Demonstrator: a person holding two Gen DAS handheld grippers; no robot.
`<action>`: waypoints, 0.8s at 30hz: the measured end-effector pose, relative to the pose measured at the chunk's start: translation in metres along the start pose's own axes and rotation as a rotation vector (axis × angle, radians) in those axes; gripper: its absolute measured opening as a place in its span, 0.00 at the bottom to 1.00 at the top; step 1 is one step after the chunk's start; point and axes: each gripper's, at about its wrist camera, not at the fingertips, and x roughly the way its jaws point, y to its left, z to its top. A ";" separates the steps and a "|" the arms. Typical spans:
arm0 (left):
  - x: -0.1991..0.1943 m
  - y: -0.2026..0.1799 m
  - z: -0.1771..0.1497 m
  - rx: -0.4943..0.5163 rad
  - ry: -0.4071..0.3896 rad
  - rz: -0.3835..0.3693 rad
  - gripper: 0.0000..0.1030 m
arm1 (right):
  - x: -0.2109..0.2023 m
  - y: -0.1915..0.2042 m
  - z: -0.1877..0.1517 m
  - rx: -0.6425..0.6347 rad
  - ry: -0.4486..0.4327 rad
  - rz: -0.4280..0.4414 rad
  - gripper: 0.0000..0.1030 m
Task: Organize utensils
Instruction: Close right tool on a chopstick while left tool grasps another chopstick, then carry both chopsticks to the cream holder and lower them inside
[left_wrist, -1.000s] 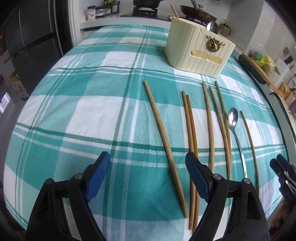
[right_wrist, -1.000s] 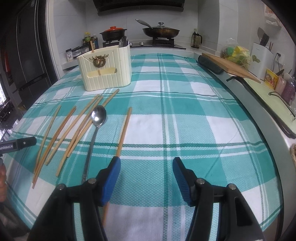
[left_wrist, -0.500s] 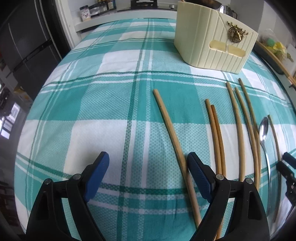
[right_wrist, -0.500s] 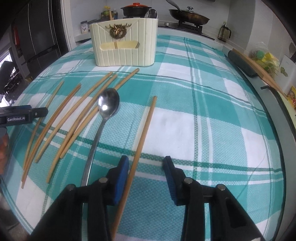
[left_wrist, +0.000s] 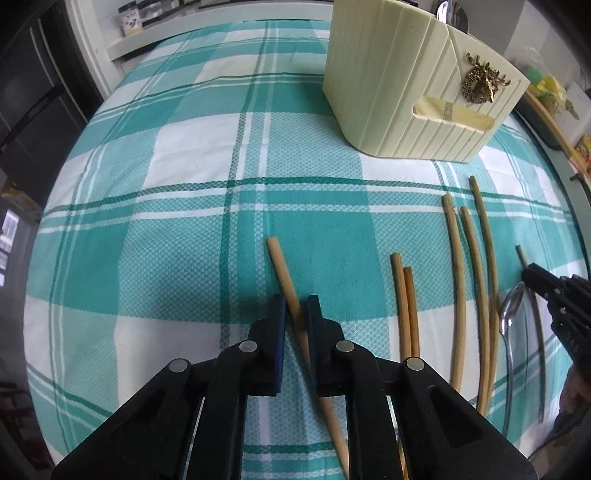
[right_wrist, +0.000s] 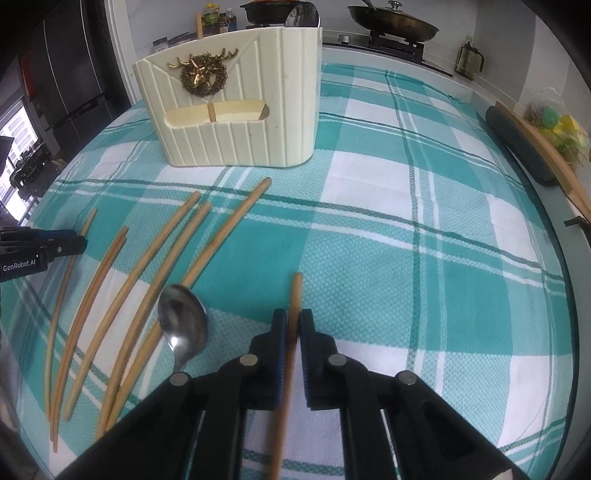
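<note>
My left gripper (left_wrist: 295, 306) is closing its jaws on a bamboo chopstick (left_wrist: 280, 266) lying alone on the checked cloth, and the pads press on it. My right gripper (right_wrist: 293, 317) is closing its jaws on another single chopstick (right_wrist: 296, 291), pinched near its far end. Between the two lie several loose chopsticks (right_wrist: 147, 269) and a metal spoon (right_wrist: 183, 317). A cream utensil holder (right_wrist: 240, 140) with a gold deer emblem stands upright beyond them, with a chopstick and a spoon standing in it. The left wrist view shows the same holder (left_wrist: 388, 92).
The teal and white checked tablecloth (right_wrist: 406, 240) covers the table. A wooden cutting board (right_wrist: 546, 155) and a dark roll (right_wrist: 517, 144) lie along the right edge. A stove with a pan (right_wrist: 391, 26) is behind, and a dark fridge (right_wrist: 74, 74) stands at the left.
Both grippers moved forward and down toward the holder end of the table. Each went from wide open to shut on a chopstick.
</note>
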 end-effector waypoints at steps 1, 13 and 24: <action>0.000 0.000 0.000 0.000 -0.007 -0.002 0.07 | 0.001 -0.001 0.001 0.006 -0.001 0.004 0.06; -0.088 0.007 -0.011 -0.032 -0.214 -0.075 0.05 | -0.060 -0.025 0.007 0.126 -0.134 0.097 0.06; -0.204 0.017 -0.045 -0.007 -0.435 -0.158 0.05 | -0.189 -0.014 -0.008 0.078 -0.373 0.129 0.06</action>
